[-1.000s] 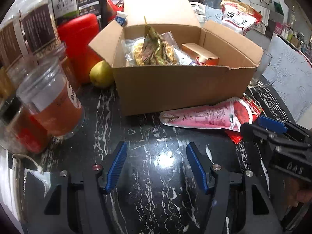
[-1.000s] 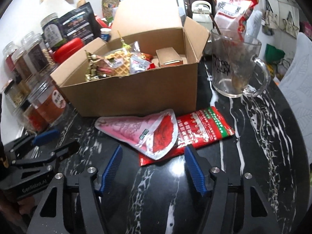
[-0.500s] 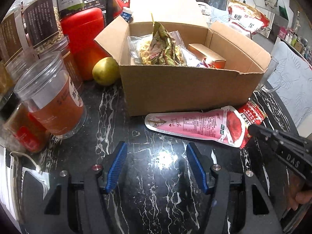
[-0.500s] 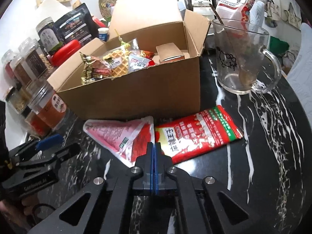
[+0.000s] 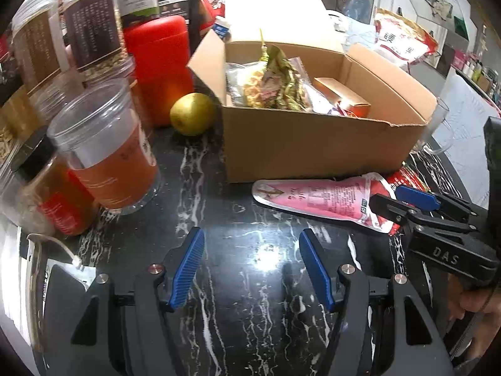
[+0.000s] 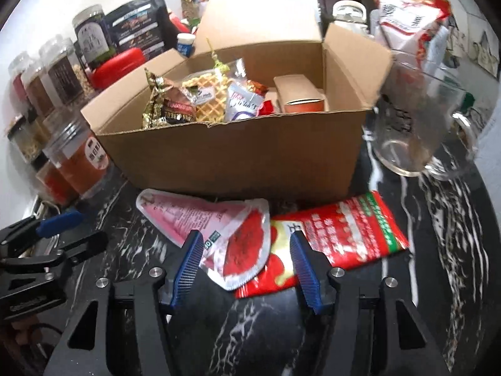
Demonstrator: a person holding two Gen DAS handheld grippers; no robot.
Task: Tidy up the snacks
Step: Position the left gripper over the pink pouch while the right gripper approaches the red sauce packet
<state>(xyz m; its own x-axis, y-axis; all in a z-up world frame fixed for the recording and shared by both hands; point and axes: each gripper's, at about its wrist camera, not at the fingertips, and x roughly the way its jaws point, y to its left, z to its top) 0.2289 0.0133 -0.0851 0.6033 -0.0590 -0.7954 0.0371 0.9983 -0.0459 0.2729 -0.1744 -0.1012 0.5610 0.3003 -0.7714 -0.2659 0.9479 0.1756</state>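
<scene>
Fingers of the right gripper (image 6: 244,266) have just been opening and now straddle the pink pouch (image 6: 219,235), which overlaps the red packet (image 6: 344,232); neither is pinched. Left gripper (image 5: 250,269) stands half open over bare tabletop (image 5: 250,329). Both packs lie at six o'clock of the cardboard box (image 6: 235,156), already holding several snacks; these two look like the remaining ones.

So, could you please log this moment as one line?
right gripper: just reopened, straddling pink snack pouch | left gripper: open, empty | brown cardboard box: partly filled
</scene>
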